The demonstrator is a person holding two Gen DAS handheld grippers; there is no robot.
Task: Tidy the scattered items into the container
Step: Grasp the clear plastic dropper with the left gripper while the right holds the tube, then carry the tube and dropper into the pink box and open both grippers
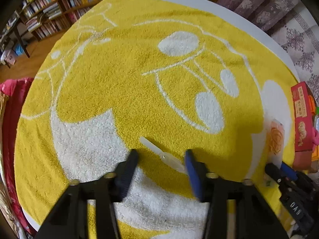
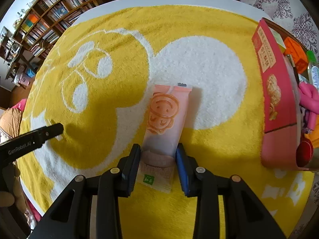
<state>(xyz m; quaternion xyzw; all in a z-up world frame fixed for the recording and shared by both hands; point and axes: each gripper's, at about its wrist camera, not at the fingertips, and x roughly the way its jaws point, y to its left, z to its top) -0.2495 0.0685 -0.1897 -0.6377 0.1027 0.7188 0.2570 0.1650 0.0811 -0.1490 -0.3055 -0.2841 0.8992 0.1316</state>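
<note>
A small translucent white plastic vial (image 1: pixel 159 151) lies slantwise on the yellow towel (image 1: pixel 129 83). My left gripper (image 1: pixel 161 157) points down over it, jaws apart. The vial's near end reaches the right finger, and the left finger (image 1: pixel 132 159) stands clear of it. My right gripper (image 2: pixel 158 155) is shut on a pink snack packet (image 2: pixel 166 115) printed with an orange smiling face, which sticks out forward over the towel. The pink cardboard box (image 2: pixel 275 91) stands at the towel's right edge. The left wrist view shows the right gripper (image 1: pixel 278 168) with the packet (image 1: pixel 276 139) next to that box (image 1: pixel 301 115).
The box holds several things, among them an orange block (image 2: pixel 295 53) and something pink (image 2: pixel 309 97). The left gripper (image 2: pixel 58 131) shows at the left of the right wrist view. A white table edge (image 2: pixel 139 0) rims the towel. Bookshelves (image 2: pixel 55 14) and a patterned curtain (image 1: pixel 269 6) stand behind.
</note>
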